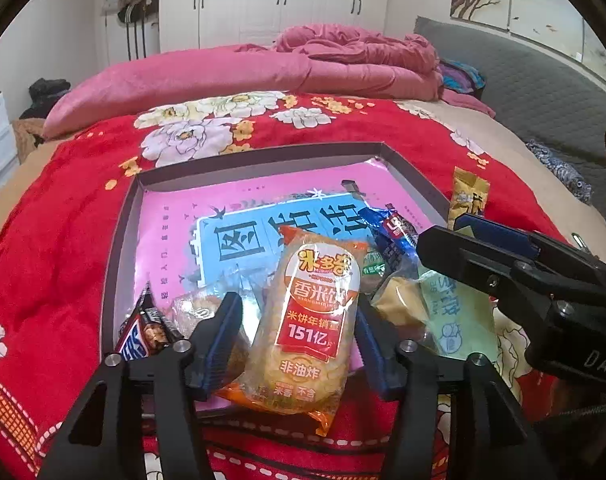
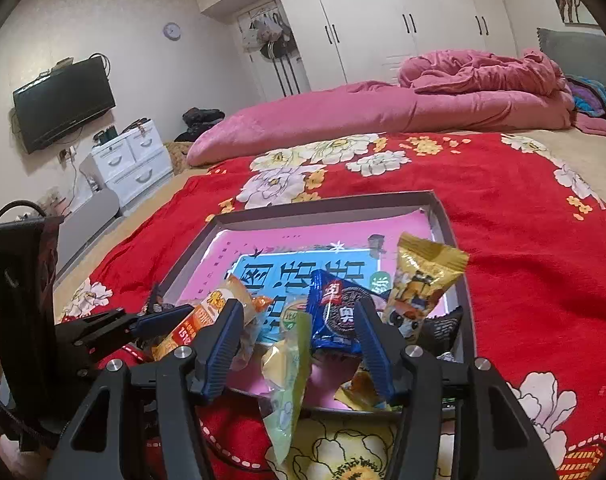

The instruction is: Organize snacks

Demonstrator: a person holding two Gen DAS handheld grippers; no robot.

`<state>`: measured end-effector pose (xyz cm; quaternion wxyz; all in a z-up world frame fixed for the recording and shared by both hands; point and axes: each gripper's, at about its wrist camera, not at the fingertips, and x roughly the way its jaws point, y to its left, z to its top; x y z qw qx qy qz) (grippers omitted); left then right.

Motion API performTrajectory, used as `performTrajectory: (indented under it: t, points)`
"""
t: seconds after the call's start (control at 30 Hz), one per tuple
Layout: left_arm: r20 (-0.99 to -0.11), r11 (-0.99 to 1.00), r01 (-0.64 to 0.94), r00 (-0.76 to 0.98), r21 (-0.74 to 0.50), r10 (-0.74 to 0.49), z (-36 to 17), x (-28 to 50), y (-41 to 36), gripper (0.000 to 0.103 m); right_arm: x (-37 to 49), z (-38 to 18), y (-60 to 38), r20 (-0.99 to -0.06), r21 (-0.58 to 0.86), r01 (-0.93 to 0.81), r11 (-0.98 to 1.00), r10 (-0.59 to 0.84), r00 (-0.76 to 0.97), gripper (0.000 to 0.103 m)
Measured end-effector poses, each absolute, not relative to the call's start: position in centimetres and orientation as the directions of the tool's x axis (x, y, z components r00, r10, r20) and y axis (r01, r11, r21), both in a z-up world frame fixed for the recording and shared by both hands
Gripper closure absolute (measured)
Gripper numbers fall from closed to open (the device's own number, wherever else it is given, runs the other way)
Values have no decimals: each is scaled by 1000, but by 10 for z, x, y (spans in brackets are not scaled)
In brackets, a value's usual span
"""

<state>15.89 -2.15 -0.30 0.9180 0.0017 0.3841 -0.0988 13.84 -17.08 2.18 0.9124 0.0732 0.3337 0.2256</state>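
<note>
now: left tool (image 1: 299, 328) open, jaws flanking rice cracker pack (image 1: 309, 332) without pressing; pack lies on near rim of tray (image 1: 263, 156), long axis along tool line. right tool (image 2: 299, 340) open over green packet (image 2: 289, 380), oreo pack (image 2: 335, 312) just beyond.

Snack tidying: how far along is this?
Done: most snacks sit heaped at the near end of the tray. In hand: nothing gripped; the open left gripper straddles the rice cracker pack, the open right gripper the green pack. Left: both packs overhang the near rim.
</note>
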Motion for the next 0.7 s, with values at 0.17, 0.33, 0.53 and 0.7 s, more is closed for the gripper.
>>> performTrajectory:
  t: [0.17, 0.33, 0.53, 0.7]
  points:
    - [-695, 982, 178, 697, -67, -174, 1, 157, -21, 41, 140, 22, -177, -574, 298, -345, 890, 456, 680, 42]
    - [-684, 982, 177, 708, -70, -176, 4, 154, -22, 31, 140, 23, -181, -572, 299, -328, 896, 443, 690, 41]
    - [-674, 982, 173, 718, -70, -174, 8, 152, -22, 29, 140, 24, -188, -567, 301, -307, 903, 428, 703, 41]
    - [-656, 983, 164, 734, -78, -175, 13, 150, -19, 28, 140, 25, -192, -563, 305, -288, 908, 416, 714, 36]
